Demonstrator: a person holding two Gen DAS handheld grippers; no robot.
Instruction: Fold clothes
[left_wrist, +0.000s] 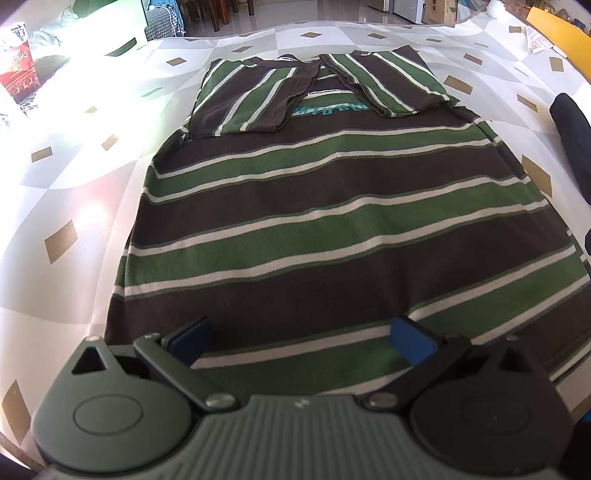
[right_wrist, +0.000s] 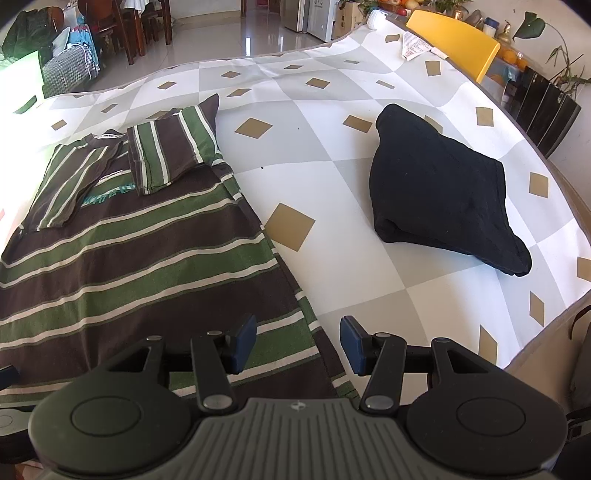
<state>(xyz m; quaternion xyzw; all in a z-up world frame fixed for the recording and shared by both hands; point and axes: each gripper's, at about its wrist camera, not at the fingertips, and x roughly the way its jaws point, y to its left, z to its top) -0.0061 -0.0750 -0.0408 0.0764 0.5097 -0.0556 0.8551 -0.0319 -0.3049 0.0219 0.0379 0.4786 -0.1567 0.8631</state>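
Observation:
A brown, green and white striped T-shirt (left_wrist: 325, 221) lies flat on the table, both sleeves folded in over its chest. Its hem is nearest me. My left gripper (left_wrist: 301, 339) hovers open over the middle of the hem, blue pads (left_wrist: 412, 338) wide apart with cloth below them. In the right wrist view the same T-shirt (right_wrist: 140, 251) fills the left side. My right gripper (right_wrist: 299, 343) stands open over the shirt's near right corner, one pad above the cloth and the other above the tablecloth. Neither gripper holds anything.
The tablecloth (right_wrist: 332, 147) is white and grey checks with tan diamonds. A folded black garment (right_wrist: 439, 192) lies to the right of the shirt, its end visible as the black garment (left_wrist: 570, 140). A yellow chair (right_wrist: 454, 40) stands at the far right edge; a red bag (left_wrist: 18, 62) sits far left.

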